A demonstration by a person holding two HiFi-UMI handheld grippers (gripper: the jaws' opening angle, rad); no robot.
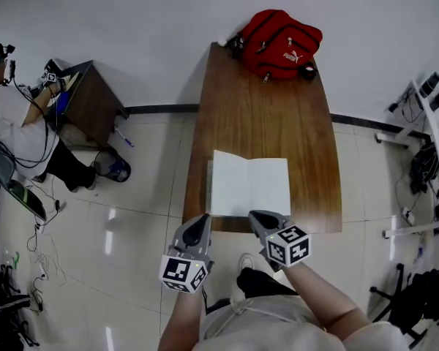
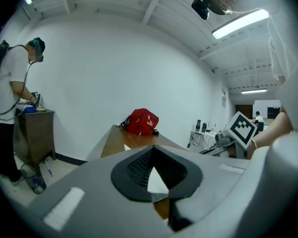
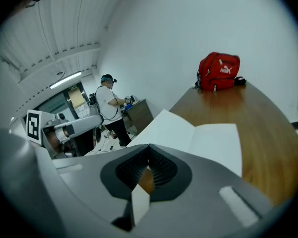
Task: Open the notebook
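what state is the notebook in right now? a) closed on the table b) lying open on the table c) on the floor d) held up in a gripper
b: the notebook lies flat on the table with both blank white pages facing up, and neither gripper holds it.

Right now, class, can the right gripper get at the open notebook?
Probably yes: the right gripper sits at the near edge of the notebook with nothing between them, though its jaws are shut.
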